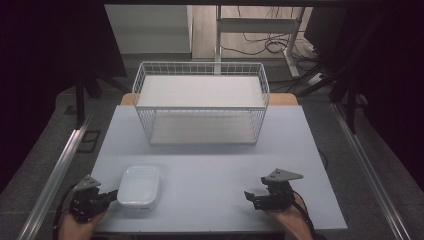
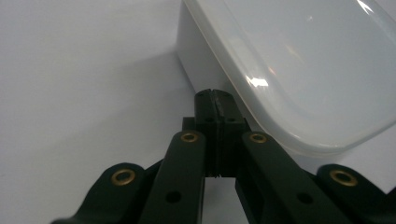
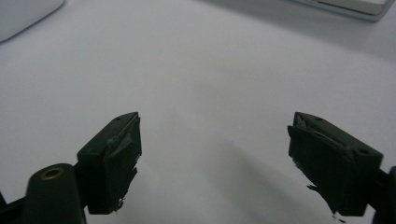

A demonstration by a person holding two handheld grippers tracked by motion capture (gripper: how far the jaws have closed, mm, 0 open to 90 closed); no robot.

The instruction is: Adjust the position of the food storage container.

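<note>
The left hand-held gripper [image 2: 215, 100] sits at the near left corner of the desk [image 1: 210, 165], its two black jaws pressed fully together with nothing between them. In the left gripper view the closed tips rest right against the side wall of a white plastic container [image 2: 299, 70] — a shallow, rounded-corner box with a translucent lid — just under the lid's overhanging rim. From the high view the container [image 1: 139, 186] lies on the near left part of the pale desk, with the left hand-held gripper [image 1: 111, 194] touching its left edge and the person's hand behind it at the bottom of the picture. The right hand-held gripper [image 1: 248, 196] is well apart, at the near right of the desk, pointing left toward the container. Its jaws stand wide apart and hold nothing — in the right gripper view [image 3: 215, 163] only bare desk surface lies between the two black pads. Farther back, across the middle of the desk, stands a white wire basket [image 1: 200, 102] with two levels, both holding flat white shelves.
</note>
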